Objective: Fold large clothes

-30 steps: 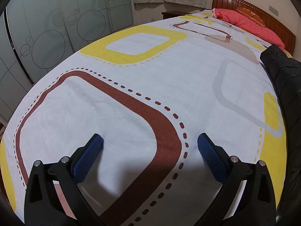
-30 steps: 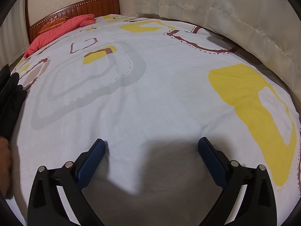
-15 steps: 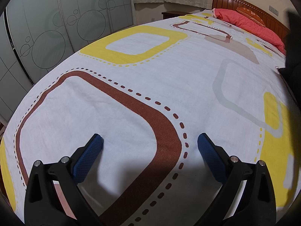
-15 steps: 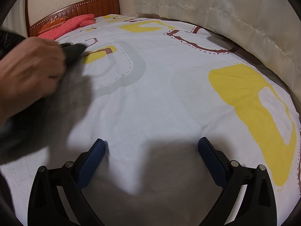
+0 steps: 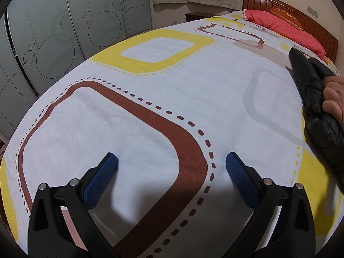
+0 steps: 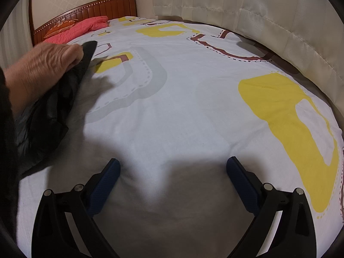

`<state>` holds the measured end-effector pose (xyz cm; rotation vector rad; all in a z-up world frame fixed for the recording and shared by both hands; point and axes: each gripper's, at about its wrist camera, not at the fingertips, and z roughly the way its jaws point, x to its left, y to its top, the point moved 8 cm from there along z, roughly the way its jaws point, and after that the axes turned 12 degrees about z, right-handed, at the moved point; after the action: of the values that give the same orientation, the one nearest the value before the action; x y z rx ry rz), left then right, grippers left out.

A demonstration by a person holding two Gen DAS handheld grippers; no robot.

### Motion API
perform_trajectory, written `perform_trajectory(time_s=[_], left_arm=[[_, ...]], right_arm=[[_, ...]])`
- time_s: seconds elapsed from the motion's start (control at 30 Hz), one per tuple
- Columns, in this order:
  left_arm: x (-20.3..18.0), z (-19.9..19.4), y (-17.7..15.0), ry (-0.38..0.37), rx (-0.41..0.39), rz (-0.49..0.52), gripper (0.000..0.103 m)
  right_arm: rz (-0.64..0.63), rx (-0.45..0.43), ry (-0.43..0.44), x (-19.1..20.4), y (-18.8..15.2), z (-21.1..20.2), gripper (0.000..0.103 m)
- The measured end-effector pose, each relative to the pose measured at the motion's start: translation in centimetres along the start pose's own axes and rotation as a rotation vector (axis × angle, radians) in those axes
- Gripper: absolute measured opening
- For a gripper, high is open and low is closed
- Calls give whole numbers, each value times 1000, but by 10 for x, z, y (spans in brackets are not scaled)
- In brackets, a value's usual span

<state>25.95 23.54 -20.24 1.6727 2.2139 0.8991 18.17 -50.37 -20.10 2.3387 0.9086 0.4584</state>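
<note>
My left gripper (image 5: 171,166) sits low over the bedspread (image 5: 150,99), jaws spread wide, nothing between them. My right gripper (image 6: 172,171) is the same, wide apart and empty. Between the two, a bare hand (image 6: 40,68) clutches the black jacket (image 6: 53,111), bunched above the bed's middle, toward the headboard (image 6: 86,10).

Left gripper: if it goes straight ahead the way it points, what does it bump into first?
Most likely the bedsheet. The left gripper is open and empty, with only printed sheet ahead. The black jacket and the hand holding it sit off to the right, outside that line. Depth is hard to judge.
</note>
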Motion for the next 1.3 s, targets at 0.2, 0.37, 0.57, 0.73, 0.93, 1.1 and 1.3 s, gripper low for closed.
perform_trajectory(time_s=[0.2,0.37,0.57,0.73,0.93,1.1,1.3], left_arm=[[0,0,0,1,0,1,101],[0,0,0,1,0,1,101],[0,0,0,1,0,1,101],[0,0,0,0,0,0,101],[0,0,0,0,-1,1,101],[0,0,0,0,0,1,101],[0,0,0,0,1,0,101]], right_arm=[[0,0,1,0,0,1,99],[1,-1,2,0,0,1,99],[1,0,2,0,0,2,99],[1,-1,3,0,0,2,99],[1,1,4,-1,1,3,99],[-32,-7,-42,3,0,3,99],[5,2,5,-2,0,2,99]])
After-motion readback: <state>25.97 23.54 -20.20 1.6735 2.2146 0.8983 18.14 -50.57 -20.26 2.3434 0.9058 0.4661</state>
